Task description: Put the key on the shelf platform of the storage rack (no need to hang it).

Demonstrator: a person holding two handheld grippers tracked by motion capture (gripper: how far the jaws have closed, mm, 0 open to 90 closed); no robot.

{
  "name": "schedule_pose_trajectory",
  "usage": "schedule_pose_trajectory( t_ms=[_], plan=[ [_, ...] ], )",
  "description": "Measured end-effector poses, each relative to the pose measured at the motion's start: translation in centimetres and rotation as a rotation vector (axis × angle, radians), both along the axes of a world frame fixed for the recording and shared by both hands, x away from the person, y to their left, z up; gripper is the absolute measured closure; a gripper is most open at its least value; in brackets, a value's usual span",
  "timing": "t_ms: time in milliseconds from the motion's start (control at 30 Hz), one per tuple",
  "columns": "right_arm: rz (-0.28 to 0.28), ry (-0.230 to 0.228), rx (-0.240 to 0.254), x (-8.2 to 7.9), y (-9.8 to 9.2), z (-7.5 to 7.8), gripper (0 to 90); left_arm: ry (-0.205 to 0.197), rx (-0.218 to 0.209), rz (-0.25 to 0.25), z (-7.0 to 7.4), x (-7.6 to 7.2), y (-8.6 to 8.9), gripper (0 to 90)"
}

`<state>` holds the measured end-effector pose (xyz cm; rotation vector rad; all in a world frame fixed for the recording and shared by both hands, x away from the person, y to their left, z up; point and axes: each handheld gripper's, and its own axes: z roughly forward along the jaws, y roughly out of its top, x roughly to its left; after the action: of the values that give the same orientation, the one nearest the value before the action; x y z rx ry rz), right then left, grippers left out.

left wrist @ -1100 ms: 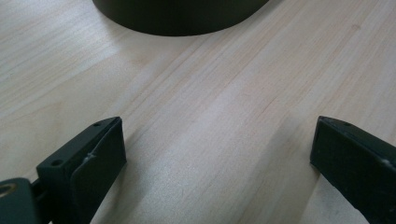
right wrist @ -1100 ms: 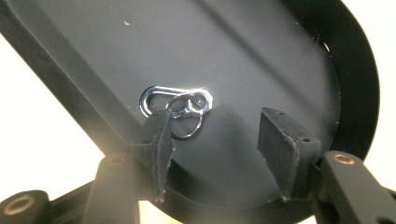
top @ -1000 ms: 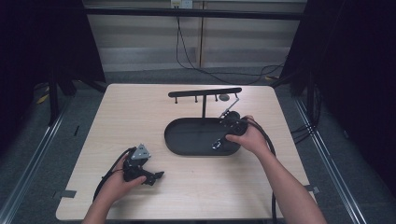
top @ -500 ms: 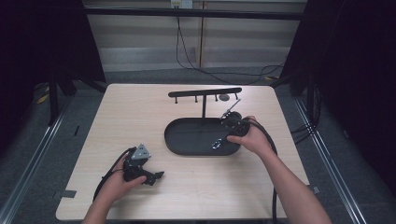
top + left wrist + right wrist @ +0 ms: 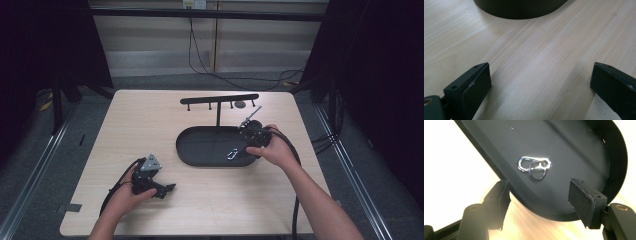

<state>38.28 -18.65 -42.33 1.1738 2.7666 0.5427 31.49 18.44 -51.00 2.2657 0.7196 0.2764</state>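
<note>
Spread wide with nothing pinched, our right gripper hangs over the near right end of the tray, its jaws having just been opening, and the small silver metal carabiner clip with its thin key ring lies free on the tray floor just beyond the pads. From the high view we see the clip resting flat in the right part of the shallow black oval tray, just beside the right gripper. Rising from the tray's far edge is a thin black post carrying a black horizontal hanger bar with small pegs. Our left gripper sits well apart on the pale wooden table, near its front left; its jaws stand spread too, with bare wood between them, and the tray's dark wall shows ahead
</note>
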Motion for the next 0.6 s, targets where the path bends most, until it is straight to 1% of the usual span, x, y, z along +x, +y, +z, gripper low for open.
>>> schedule_pose_trajectory(
  t_ms=[233,300,400,433,600],
  plan=[
    [0.004,0.006,-0.008,-0.5,-0.1,0.3,33.2,0.000,0.000,-0.001,0.0,0.0,0.0,3.0],
    [0.015,0.004,-0.015,-0.7,-0.2,0.4,33.2,0.000,0.000,-0.001,0.0,0.0,0.0,3.0],
    [0.013,0.001,-0.019,-1.0,-0.3,0.5,33.2,0.002,-0.001,-0.001,0.0,0.0,0.0,3.0],
    [0.022,-0.006,-0.020,-1.0,-0.4,0.5,33.2,0.001,-0.001,-0.002,0.0,0.0,0.0,3.0],
    [0.022,-0.011,-0.022,-1.7,-0.7,0.5,33.2,0.000,-0.001,-0.002,0.0,0.0,0.0,3.0]
  ],
)
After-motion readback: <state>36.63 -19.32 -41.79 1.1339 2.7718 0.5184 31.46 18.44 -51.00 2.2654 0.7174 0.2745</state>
